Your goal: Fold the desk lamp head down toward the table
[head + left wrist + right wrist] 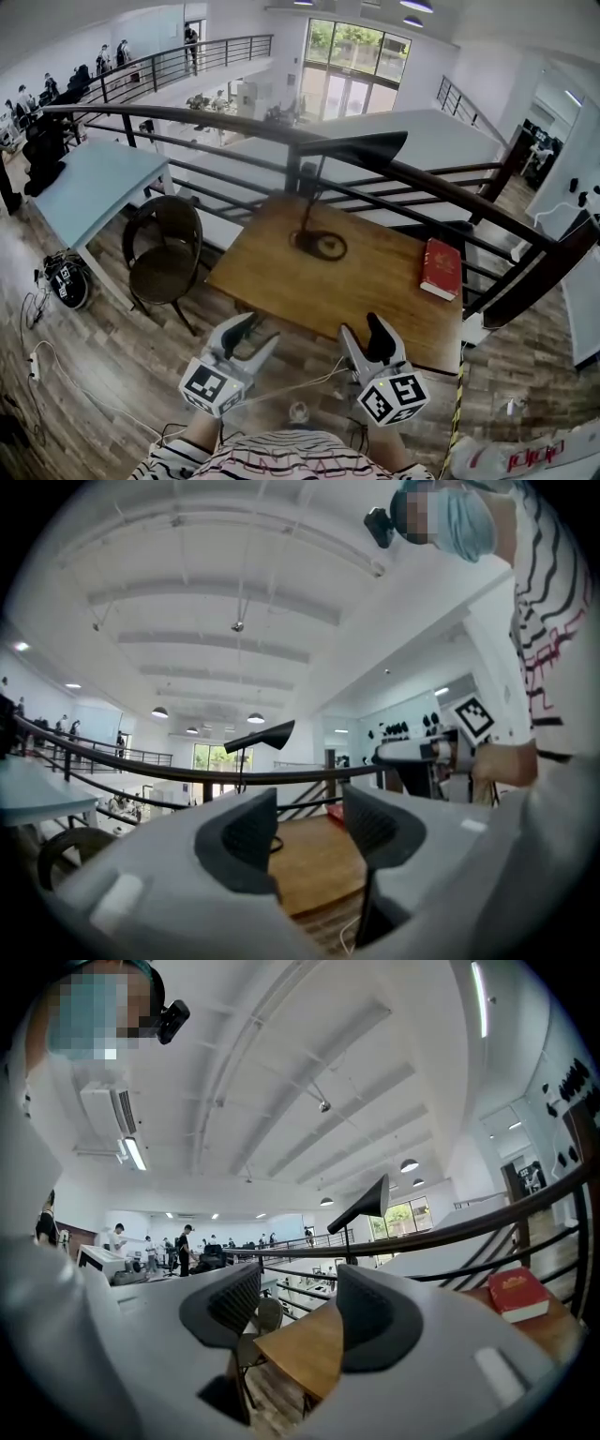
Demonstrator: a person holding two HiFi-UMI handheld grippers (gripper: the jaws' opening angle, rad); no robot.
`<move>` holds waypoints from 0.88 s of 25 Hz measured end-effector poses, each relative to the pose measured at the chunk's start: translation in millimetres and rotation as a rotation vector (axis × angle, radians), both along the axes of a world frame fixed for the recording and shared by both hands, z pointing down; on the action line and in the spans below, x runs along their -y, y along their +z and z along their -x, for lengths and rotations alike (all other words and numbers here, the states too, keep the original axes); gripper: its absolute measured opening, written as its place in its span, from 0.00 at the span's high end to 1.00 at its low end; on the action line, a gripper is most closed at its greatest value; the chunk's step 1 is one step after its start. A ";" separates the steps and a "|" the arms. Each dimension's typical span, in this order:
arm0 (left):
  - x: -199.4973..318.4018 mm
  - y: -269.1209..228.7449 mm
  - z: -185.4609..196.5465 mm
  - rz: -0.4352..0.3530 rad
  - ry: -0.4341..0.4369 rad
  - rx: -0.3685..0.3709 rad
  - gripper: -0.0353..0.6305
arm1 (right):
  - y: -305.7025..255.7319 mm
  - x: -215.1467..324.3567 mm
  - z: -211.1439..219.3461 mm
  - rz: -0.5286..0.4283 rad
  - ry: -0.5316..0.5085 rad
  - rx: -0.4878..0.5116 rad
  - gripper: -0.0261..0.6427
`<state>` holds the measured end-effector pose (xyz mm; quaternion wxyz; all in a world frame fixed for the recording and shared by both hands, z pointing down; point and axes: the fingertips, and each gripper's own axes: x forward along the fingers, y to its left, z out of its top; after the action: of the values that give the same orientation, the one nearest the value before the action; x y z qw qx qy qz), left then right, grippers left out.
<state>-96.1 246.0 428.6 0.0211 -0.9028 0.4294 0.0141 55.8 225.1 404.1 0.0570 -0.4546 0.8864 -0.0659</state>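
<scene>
We stand at the near edge of the bench (375, 281), the task not yet begun; the desk lamp (361, 148) stands at its far side, head raised, well apart from us; the left tongs (258, 333) and right tongs (363, 330) hover with jaws apart, empty; next, we judge, comes a reach across to press that head down; the red book (440, 268) bears gilt print too small to read.

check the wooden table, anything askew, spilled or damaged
Nothing stands out. The desk lamp stands upright on the table with its head raised, not yet folded. The red book lies flat near the right edge. No spill or damage shows.
</scene>
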 end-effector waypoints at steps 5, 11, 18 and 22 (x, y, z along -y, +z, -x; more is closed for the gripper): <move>54.4 0.0 -21.9 0.004 -0.014 0.005 0.61 | -3.4 56.3 -20.6 -0.004 -0.016 -0.003 0.59; 108.5 4.7 -56.3 0.017 -0.043 0.010 0.60 | -2.7 113.3 -57.3 0.007 -0.037 0.002 0.59; 157.4 13.1 -78.8 0.033 -0.088 0.003 0.60 | -0.3 164.6 -80.2 -0.003 -0.083 -0.012 0.59; 178.4 20.2 -75.6 0.053 -0.100 0.004 0.60 | 2.7 188.5 -75.3 0.003 -0.099 -0.016 0.59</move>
<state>-20.4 67.6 448.9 -0.0012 -0.8804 0.4742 0.0001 131.2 36.6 406.7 0.0460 -0.4108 0.9082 -0.0662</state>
